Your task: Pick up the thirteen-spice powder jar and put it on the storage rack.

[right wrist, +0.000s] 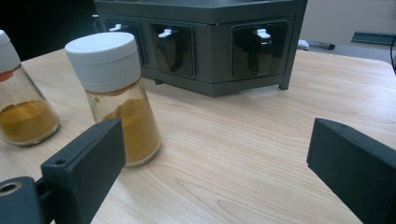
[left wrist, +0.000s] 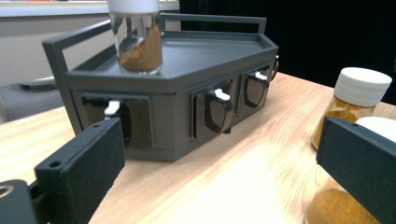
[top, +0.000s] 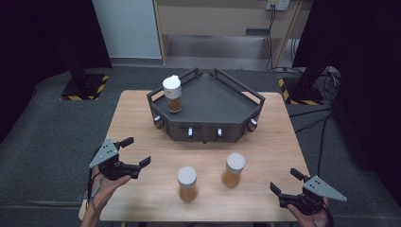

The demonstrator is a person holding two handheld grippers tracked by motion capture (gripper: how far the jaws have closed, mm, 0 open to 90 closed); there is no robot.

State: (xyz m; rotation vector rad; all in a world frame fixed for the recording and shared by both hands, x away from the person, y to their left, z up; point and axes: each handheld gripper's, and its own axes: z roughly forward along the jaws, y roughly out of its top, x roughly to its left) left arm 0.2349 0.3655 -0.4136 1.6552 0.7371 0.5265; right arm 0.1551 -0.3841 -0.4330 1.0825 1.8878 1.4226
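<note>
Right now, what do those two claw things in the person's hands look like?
Each is a black handheld tool. The left gripper and the right gripper both end in two flat, blocky black jaws. A grey three-cornered plate sits on top of each. A thin cable trails from the left one by the wrist.

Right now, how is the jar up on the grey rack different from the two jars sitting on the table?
The jar on the rack stands raised on the dark rack, far from both grippers; the two table jars stand on the wooden table, between the grippers. The rack jar's powder looks browner and lies sloped; the table jars' powder looks more orange-yellow. All three are upright glass jars with white caps.
</note>
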